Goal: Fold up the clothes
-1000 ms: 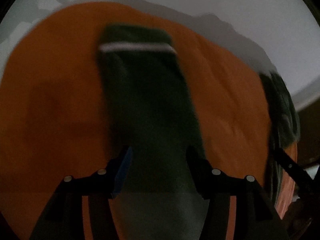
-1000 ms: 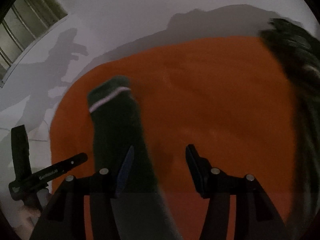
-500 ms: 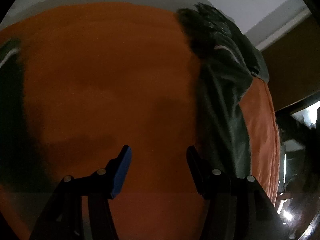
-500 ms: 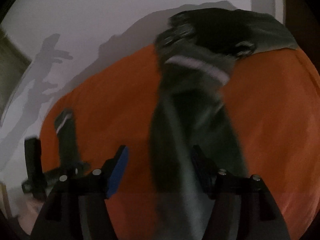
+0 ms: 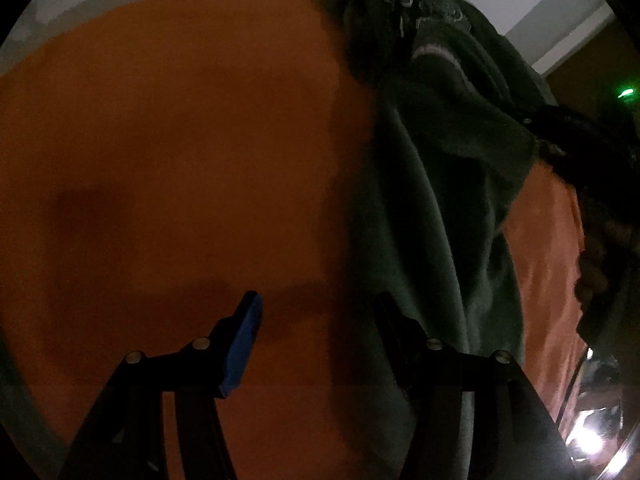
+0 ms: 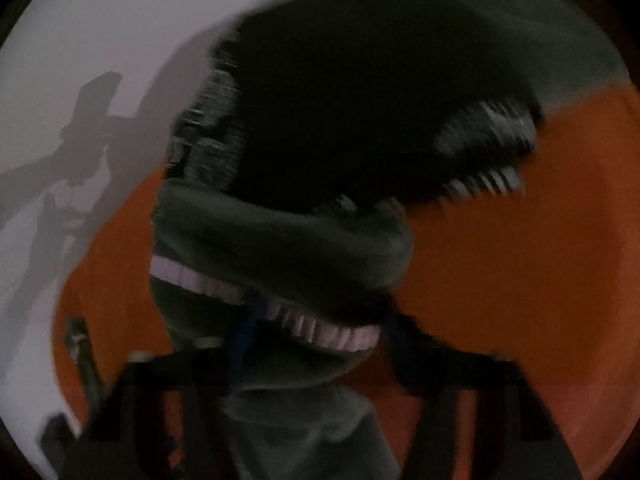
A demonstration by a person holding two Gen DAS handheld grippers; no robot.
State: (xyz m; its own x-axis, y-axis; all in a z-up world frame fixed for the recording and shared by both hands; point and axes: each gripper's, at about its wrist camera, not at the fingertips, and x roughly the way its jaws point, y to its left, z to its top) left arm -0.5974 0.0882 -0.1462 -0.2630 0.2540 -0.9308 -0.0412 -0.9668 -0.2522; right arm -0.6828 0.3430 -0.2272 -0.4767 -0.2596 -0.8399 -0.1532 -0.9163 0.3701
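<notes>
our left gripper [image 5: 316, 316] has its fingers [image 5: 244, 332] standing apart with only the orange cloth [image 5: 168, 152] showing between them, nothing held. just to that gripper's right on the cloth lies the dark green garment [image 5: 432, 184], a bunched heap running up toward the cloth's far edge, with a pale striped band on it. our right gripper [image 6: 320, 336] has just been closing its jaws, and the garment's pale ribbed cuff [image 6: 256, 300] lies between them; the view is blurred, so we cannot tell whether the pads press on it.
</notes>
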